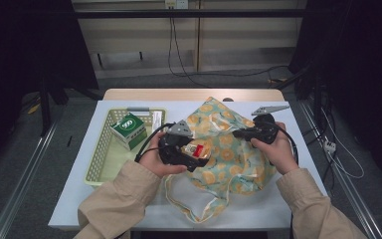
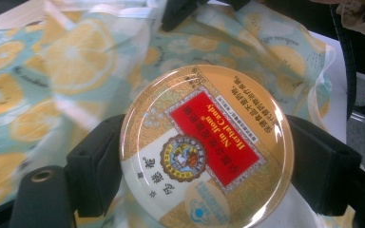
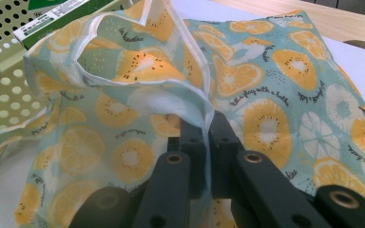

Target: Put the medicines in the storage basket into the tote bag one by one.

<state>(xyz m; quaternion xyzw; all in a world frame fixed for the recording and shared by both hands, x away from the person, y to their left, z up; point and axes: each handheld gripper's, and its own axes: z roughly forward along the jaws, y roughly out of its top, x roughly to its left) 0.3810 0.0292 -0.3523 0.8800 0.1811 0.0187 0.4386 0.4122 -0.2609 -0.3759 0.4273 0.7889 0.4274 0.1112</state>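
Gold-and-red round candy tin (image 2: 206, 149) sitting betw. the two black pads of L gripper (image 1: 191, 152), pads pressing its rim on opposite sides, lid facing the camera, label upside down. Tin hanging over the citrus-print cloth bag (image 1: 229, 149), near the bag's left side, mid-table. R gripper (image 3: 208, 137) pinching the bag's white-lined rim: jaws together w/ fabric clamped betw. them, holding the mouth lifted. Bag lying across the white table (image 1: 79, 189), toward its right half. Perforated basket (image 1: 102, 159) w/ green box (image 1: 128, 129) sitting by the table's left edge, just beside bag.
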